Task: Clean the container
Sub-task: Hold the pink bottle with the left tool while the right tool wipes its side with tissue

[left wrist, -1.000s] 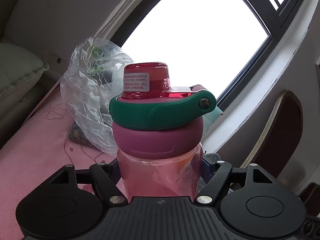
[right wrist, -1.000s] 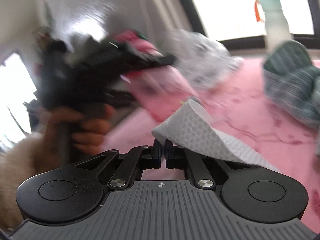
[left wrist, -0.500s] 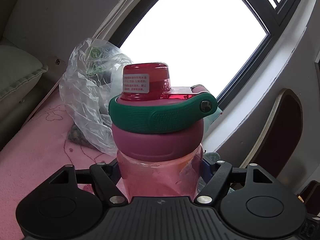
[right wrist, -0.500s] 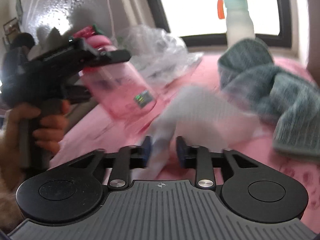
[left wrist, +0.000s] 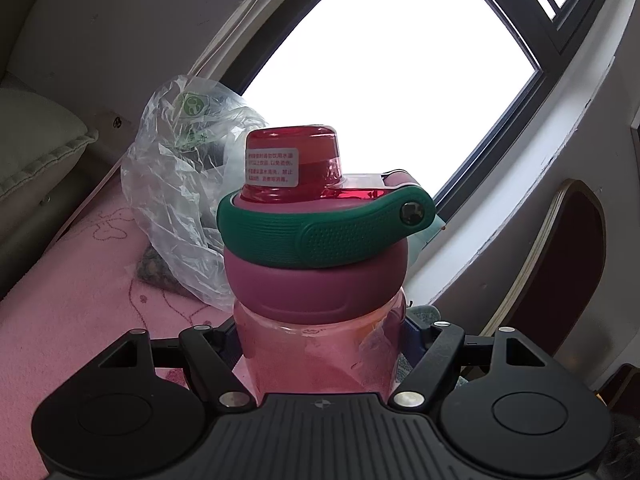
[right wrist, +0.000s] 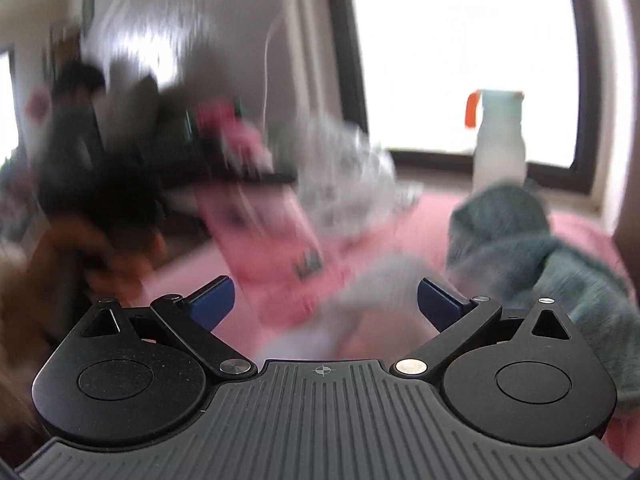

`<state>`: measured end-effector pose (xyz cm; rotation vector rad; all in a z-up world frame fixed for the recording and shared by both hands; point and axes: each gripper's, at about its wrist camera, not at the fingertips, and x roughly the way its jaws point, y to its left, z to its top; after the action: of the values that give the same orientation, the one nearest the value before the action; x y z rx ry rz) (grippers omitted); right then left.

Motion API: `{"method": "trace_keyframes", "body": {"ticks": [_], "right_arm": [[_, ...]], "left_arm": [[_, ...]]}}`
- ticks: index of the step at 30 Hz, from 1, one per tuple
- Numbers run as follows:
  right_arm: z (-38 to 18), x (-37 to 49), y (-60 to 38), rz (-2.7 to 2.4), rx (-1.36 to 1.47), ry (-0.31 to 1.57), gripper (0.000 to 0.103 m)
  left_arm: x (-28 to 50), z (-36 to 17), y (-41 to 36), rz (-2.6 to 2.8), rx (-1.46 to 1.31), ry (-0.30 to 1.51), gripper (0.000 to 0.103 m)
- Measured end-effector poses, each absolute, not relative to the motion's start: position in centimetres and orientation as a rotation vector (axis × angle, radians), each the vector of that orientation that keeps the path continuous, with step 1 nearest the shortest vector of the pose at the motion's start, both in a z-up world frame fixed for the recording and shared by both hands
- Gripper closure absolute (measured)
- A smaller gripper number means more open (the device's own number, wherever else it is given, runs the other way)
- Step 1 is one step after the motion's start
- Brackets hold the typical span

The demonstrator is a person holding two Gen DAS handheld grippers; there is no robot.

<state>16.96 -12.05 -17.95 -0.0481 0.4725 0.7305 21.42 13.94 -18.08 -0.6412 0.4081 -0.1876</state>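
Pink plastic fills the left wrist view: a translucent bottle (left wrist: 316, 344) with a purple collar, a green carry loop (left wrist: 320, 232) and a red cap (left wrist: 292, 164) sits clamped between the narrowed jaws of the left gripper (left wrist: 320, 340), which grips its body just below the collar. The bottle is lifted off the pink blanket (left wrist: 60, 312) rather than standing on it, apparently so that its sides stay free for wiping. Behind it a crumpled clear plastic bag (left wrist: 176, 184) rests on the blanket under the bright window (left wrist: 400, 80).

From the right wrist, in a heavily blurred frame, the same bottle (right wrist: 272, 232) hangs tilted, its base toward the camera, in the person's left hand (right wrist: 96, 248). The right gripper (right wrist: 326, 304) has just been opening and its jaws now stand wide with nothing pressed between them; a pale smear below them, probably the white wipe (right wrist: 360, 300), lies loose on the blanket, too blurred to say exactly how. A grey-green towel (right wrist: 540, 248) is heaped to the right, and a white bottle with an orange strap (right wrist: 500, 140) stands on the sill.

Judging by this, the wiping pass looks finished or paused, with the cloth let go and the container not yet set down.
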Motion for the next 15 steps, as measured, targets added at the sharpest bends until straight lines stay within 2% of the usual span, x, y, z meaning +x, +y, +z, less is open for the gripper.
{"method": "trace_keyframes", "body": {"ticks": [3,6,7,8,9,10,12,15], "right_arm": [[-19.4,17.6,-10.3,0.749,-0.159,0.545,0.003],[-20.0,17.7,-9.6,0.721,-0.221,0.589,0.021],[-19.9,17.6,-9.9,0.713,-0.208,0.583,0.036],[-19.7,17.6,-10.3,0.702,-0.189,0.579,0.060],[-19.6,17.6,-10.8,0.683,-0.169,0.577,0.070],[-19.4,17.6,-11.1,0.667,-0.148,0.576,0.084],[-19.1,17.4,-11.6,0.631,-0.125,0.569,0.088],[-19.0,17.2,-11.3,0.577,-0.128,0.549,0.088]], "left_arm": [[21.5,-18.0,13.8,-0.192,-0.631,0.408,0.030],[21.5,-18.0,13.9,-0.194,-0.628,0.409,0.030],[21.5,-18.0,13.9,-0.193,-0.630,0.409,0.030],[21.4,-18.0,13.9,-0.193,-0.632,0.409,0.030],[21.4,-18.1,14.0,-0.192,-0.635,0.409,0.030],[21.4,-18.1,14.0,-0.190,-0.638,0.409,0.029],[21.4,-18.2,14.1,-0.186,-0.649,0.410,0.029],[21.4,-18.3,14.3,-0.180,-0.665,0.412,0.030]]}}
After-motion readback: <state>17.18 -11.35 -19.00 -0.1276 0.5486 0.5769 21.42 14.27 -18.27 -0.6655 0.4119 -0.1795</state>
